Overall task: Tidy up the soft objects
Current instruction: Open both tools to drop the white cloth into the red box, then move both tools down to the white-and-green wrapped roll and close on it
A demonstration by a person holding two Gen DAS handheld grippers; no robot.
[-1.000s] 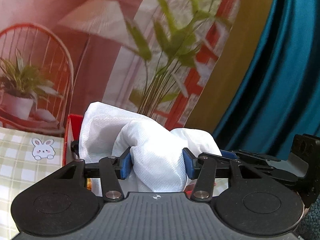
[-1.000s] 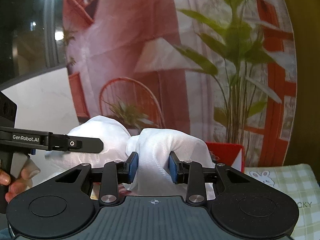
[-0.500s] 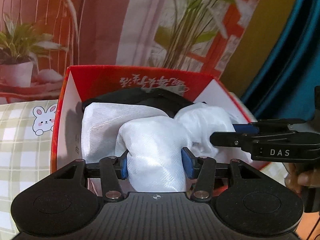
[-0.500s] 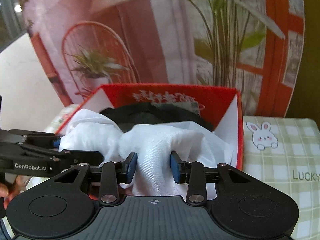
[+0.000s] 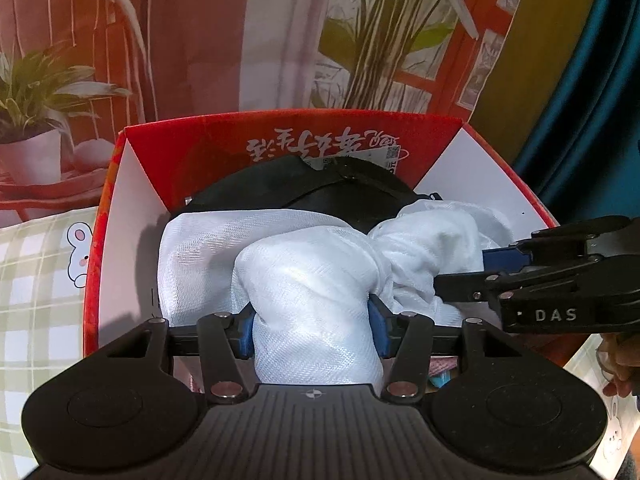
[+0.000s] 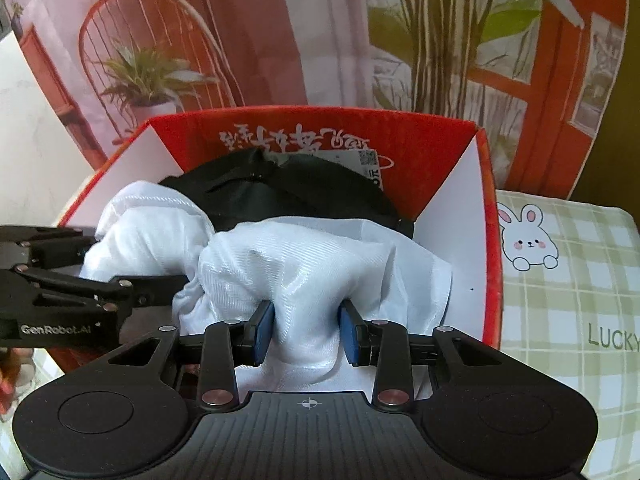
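A white woven cloth [image 5: 304, 276] [image 6: 320, 264] is bunched up inside a red cardboard box [image 5: 288, 140] [image 6: 490, 240] with white inner walls. My left gripper [image 5: 312, 328] is shut on one bunch of it, blue pads pressed into both sides. My right gripper [image 6: 306, 330] is shut on the other bunch. Each gripper shows from the side in the other's view: the right gripper [image 5: 472, 276] at the right, the left gripper [image 6: 160, 292] at the left. A black fabric item [image 5: 304, 192] [image 6: 288, 192] lies in the box behind the cloth.
The box stands on a green checked cover with rabbit prints [image 6: 560, 280] [image 5: 36, 264]. A printed backdrop with plants and a red chair [image 6: 320, 32] hangs close behind the box. A teal curtain [image 5: 592, 92] is at the right. Fingers of a hand [image 5: 616, 364] show beside the box.
Both grippers have tipped downward and lowered the white cloth from in front of the backdrop into the red box. The black item inside came into view. Both grips stayed shut.
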